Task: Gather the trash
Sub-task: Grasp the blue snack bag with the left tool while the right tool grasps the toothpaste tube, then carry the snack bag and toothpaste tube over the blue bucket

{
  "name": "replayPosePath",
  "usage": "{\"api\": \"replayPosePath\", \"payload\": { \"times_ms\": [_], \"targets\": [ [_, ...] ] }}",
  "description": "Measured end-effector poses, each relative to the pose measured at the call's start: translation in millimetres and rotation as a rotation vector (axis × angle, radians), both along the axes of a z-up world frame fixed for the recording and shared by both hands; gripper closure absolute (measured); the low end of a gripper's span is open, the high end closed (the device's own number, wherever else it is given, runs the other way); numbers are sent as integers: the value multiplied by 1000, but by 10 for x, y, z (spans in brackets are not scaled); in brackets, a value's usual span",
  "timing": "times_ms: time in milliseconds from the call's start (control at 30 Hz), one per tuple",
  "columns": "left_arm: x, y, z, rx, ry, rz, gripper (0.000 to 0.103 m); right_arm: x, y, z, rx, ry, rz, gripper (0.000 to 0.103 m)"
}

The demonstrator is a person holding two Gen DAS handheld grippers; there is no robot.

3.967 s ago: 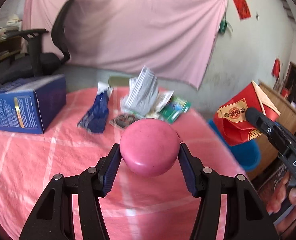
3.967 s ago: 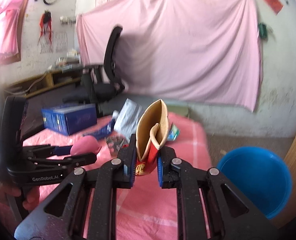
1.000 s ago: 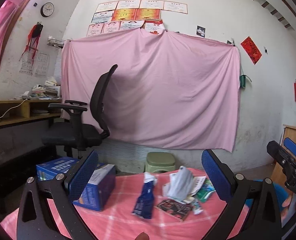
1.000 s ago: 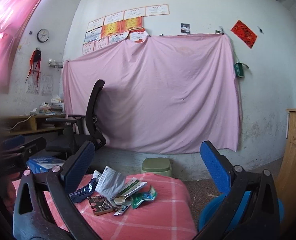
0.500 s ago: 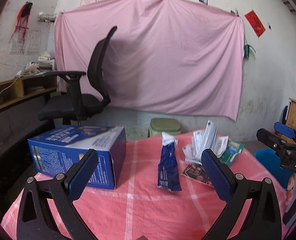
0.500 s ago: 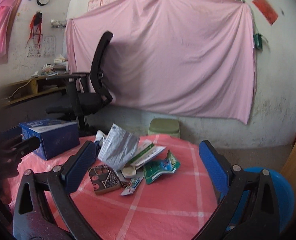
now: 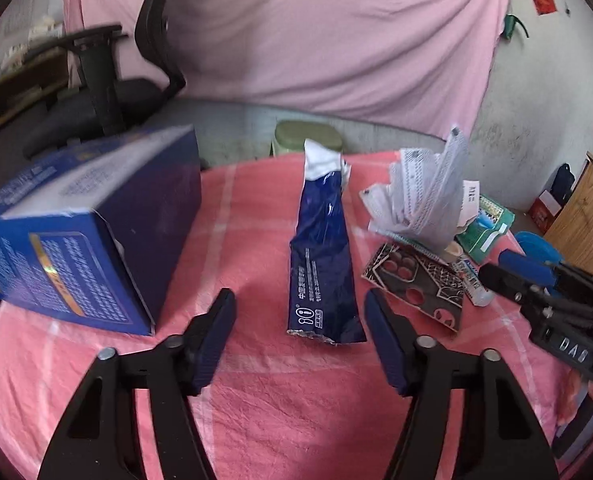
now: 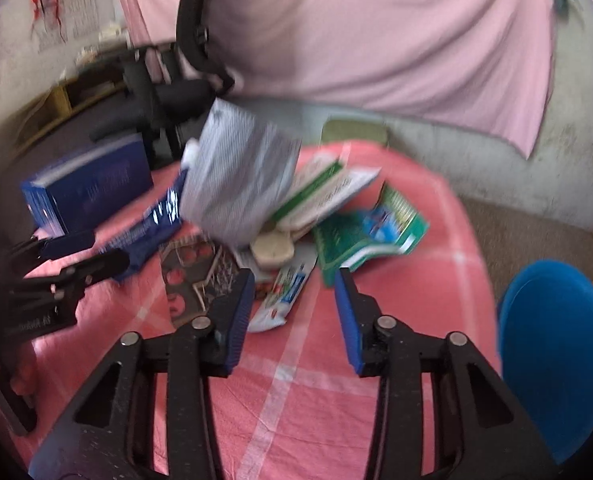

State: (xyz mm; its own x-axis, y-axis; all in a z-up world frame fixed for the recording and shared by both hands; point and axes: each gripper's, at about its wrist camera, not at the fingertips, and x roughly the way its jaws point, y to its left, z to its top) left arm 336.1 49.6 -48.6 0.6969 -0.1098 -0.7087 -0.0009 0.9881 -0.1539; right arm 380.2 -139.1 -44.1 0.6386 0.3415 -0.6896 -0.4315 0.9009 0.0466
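Approaching the litter on the pink table (image 7: pixel 256 400), both grippers have just been part-closing, fingers apart, nothing between. The left gripper (image 7: pixel 300 312) should be lowered astride the blue wrapper (image 7: pixel 322 264) mid-table; the right gripper (image 8: pixel 292 304), the tube (image 8: pixel 284 292).

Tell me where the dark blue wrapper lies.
In the left wrist view, the dark blue wrapper lies flat on the pink tablecloth, between the blue box and the litter pile.

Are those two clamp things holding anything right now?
No. The left gripper and right gripper have just been closing, with nothing between the jaws; the blue wrapper lies untouched on the table.
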Motion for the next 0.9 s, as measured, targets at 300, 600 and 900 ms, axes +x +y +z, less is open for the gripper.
{"api": "replayPosePath", "payload": {
  "times_ms": [300,600,900],
  "targets": [
    [79,23,-41,-53,15,-23,81,73,9,-141,-9,110,20,54],
    [-72,24,44,-136,-17,-36,92,13,-63,-114,30,125,28,64],
    [-576,-47,141,-161,-67,6,100,-256,-194,-92,26,102,58,69]
  ]
}}
